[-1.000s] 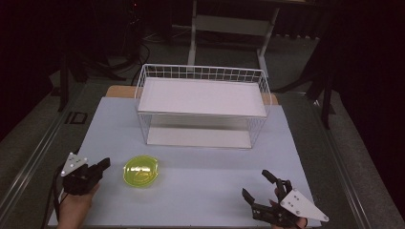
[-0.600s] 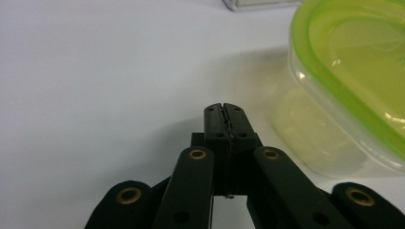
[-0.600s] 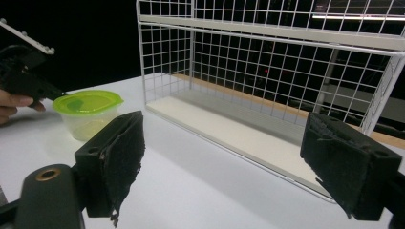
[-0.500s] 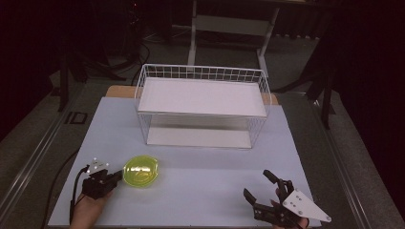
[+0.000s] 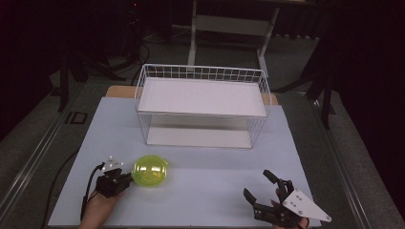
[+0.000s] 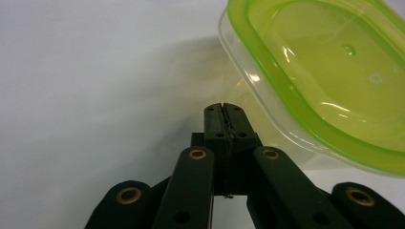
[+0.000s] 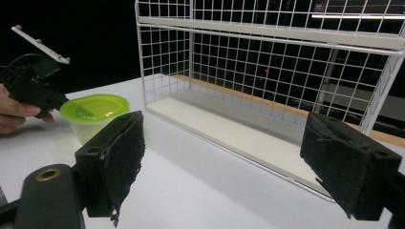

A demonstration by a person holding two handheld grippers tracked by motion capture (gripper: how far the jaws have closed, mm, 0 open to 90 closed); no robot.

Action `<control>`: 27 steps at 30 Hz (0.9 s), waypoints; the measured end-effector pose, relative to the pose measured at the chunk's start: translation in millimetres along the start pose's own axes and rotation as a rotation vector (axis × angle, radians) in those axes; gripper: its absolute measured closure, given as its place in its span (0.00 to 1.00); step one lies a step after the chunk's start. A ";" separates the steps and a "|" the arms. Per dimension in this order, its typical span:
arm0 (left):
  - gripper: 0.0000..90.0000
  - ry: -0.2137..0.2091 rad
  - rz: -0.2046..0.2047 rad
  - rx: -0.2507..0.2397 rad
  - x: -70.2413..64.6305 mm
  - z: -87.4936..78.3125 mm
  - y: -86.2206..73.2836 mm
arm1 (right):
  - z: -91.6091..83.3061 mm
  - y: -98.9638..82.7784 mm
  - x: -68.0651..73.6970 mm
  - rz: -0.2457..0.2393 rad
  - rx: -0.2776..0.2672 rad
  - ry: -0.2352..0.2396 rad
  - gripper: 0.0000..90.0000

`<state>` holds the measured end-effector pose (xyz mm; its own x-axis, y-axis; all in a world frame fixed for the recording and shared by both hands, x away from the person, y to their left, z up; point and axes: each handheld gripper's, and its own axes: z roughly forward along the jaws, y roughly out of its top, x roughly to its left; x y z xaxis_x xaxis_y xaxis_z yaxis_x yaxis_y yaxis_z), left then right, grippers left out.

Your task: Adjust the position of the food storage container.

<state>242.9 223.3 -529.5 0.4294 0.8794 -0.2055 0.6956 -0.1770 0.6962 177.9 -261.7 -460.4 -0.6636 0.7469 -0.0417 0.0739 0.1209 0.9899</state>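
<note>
While the right hand-held gripper (image 5: 261, 185) waits wide open and empty, the left hand-held gripper (image 5: 125, 179), jaws closed on nothing, sits just left of the green-lidded container (image 5: 150, 171).

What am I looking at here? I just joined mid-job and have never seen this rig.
No robot: a person holds a hand gripper in each hand. The high view looks down on a white table. On it stand a wire rack with two white shelves and a green-lidded tub. The left gripper sits beside the tub; its own camera shows its jaws shut on nothing, next to the tub's wall. The right gripper rests near the front edge, jaws wide open, its camera facing the rack. Nothing is held.
</note>
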 end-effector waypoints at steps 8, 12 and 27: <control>1.00 -0.065 0.032 0.028 -23.8 15.6 11.6 | 0.1 -0.5 0.0 0.002 0.003 0.005 0.17; 1.00 -0.085 0.042 0.039 -33.4 21.5 15.9 | -0.6 -0.2 -0.6 0.002 -0.001 0.004 0.17; 1.00 -0.160 0.091 0.069 -69.8 48.0 28.3 | -1.9 -1.0 -2.2 0.012 -0.001 0.006 0.17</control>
<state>260.3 135.7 -528.4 0.5745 0.7781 -0.2542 0.6854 -0.2875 0.6690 177.9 -264.7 -461.0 -0.6670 0.7445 -0.0295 0.0809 0.1118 0.9904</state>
